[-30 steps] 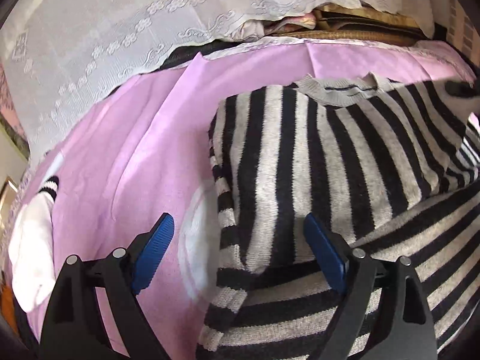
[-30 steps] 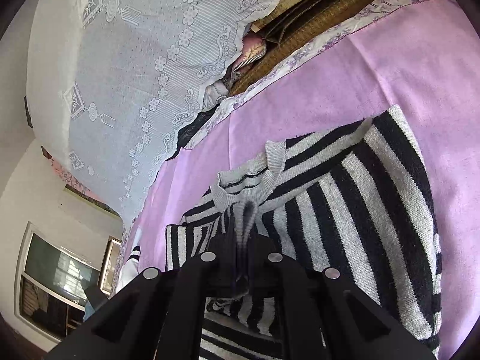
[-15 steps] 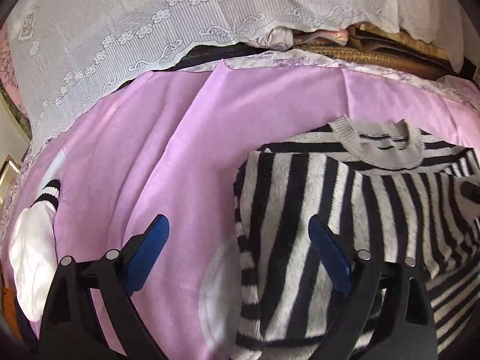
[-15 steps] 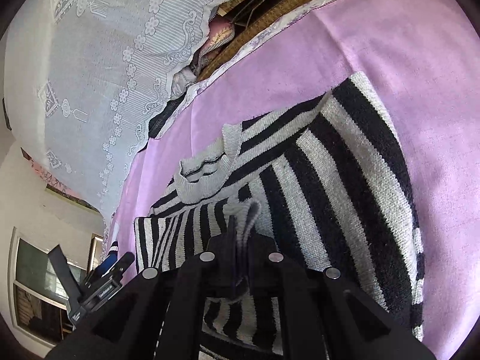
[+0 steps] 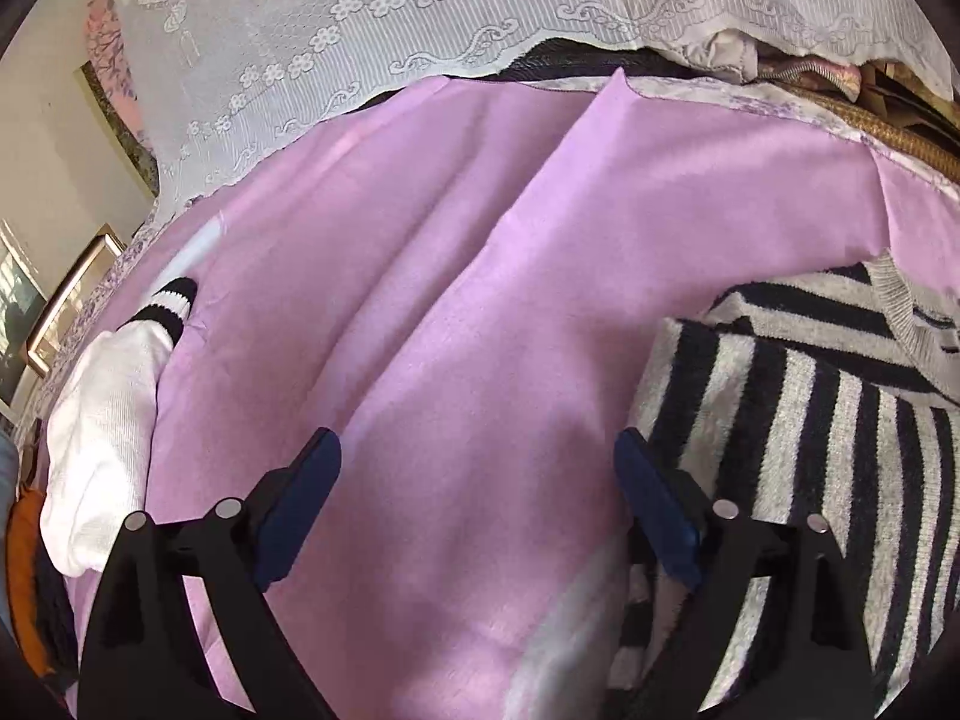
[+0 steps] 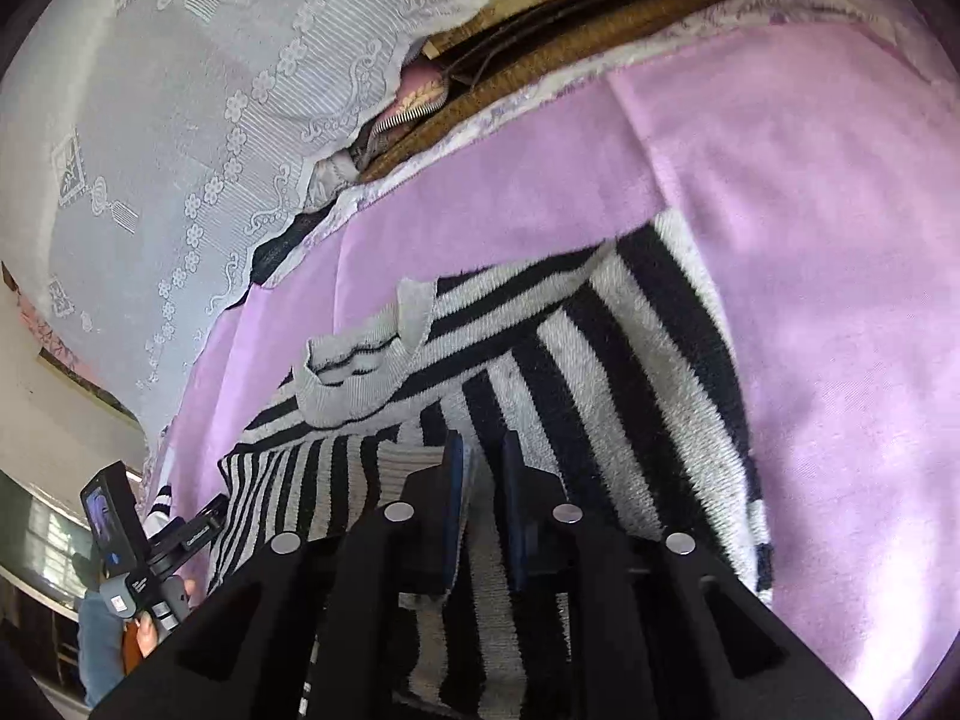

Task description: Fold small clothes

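A black-and-grey striped sweater [image 6: 630, 360] lies on the pink sheet [image 6: 810, 192], sleeves folded in over its body, grey collar [image 6: 354, 372] toward the far side. My right gripper [image 6: 480, 462] has its jaws slightly parted with the ribbed sleeve cuff [image 6: 408, 474] between them, low over the sweater. My left gripper [image 5: 474, 468] is open and empty above the bare sheet [image 5: 450, 300], with the sweater [image 5: 810, 420] just right of its right finger.
A white garment with a black-striped cuff [image 5: 108, 408] lies at the sheet's left edge. A lace curtain [image 5: 420, 18] and stacked bedding [image 6: 570, 42] line the far side. The left handheld gripper [image 6: 126, 540] shows at lower left in the right wrist view.
My left gripper has pulled left off the sweater onto bare sheet. My right gripper lowered the sleeve cuff onto the sweater and its jaws have parted slightly.
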`<control>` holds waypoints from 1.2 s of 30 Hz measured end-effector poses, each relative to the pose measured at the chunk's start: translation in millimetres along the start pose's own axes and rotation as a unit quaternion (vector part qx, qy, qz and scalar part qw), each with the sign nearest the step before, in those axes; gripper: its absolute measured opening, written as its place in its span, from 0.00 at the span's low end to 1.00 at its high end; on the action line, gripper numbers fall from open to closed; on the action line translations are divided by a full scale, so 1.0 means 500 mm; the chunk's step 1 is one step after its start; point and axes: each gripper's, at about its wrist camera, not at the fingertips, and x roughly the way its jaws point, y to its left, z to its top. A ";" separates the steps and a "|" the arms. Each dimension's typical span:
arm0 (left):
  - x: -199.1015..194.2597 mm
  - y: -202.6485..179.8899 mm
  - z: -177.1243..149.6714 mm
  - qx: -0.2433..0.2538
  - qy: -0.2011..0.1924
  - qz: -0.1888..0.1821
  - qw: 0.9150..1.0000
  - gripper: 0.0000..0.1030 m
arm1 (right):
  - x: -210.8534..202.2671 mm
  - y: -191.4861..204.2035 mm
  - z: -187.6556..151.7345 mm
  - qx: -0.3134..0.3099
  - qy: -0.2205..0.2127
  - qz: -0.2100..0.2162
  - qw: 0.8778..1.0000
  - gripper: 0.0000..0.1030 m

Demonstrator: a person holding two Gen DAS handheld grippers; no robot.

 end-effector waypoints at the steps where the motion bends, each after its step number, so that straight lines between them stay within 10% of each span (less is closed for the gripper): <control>1: -0.015 0.010 -0.008 -0.010 -0.004 -0.027 1.000 0.84 | -0.007 0.016 0.000 -0.015 -0.003 0.010 1.000 0.15; 6: -0.072 -0.005 -0.036 0.031 -0.020 -0.149 0.988 0.85 | 0.003 0.101 -0.032 -0.070 0.034 0.078 0.994 0.15; 11: -0.037 -0.070 -0.083 0.117 -0.019 -0.071 0.990 0.96 | 0.051 0.104 -0.079 -0.086 0.086 0.029 0.992 0.17; 15: -0.029 -0.043 -0.075 0.085 0.000 -0.099 0.991 0.96 | 0.053 0.065 -0.091 -0.053 0.091 0.034 0.994 0.04; 23: -0.141 -0.023 -0.115 0.115 -0.054 -0.151 0.980 0.96 | -0.007 0.117 -0.129 -0.096 0.065 0.029 0.993 0.16; 26: -0.115 -0.052 -0.140 0.146 -0.033 -0.120 0.982 0.96 | 0.020 0.117 -0.152 -0.115 0.086 -0.006 0.990 0.26; 30: -0.084 -0.015 -0.136 0.101 0.017 -0.167 0.981 0.96 | -0.003 0.100 -0.161 -0.094 0.079 0.003 0.992 0.23; 36: -0.135 0.020 -0.193 0.116 -0.003 -0.174 0.978 0.95 | -0.135 0.076 -0.208 -0.103 0.028 -0.003 0.994 0.33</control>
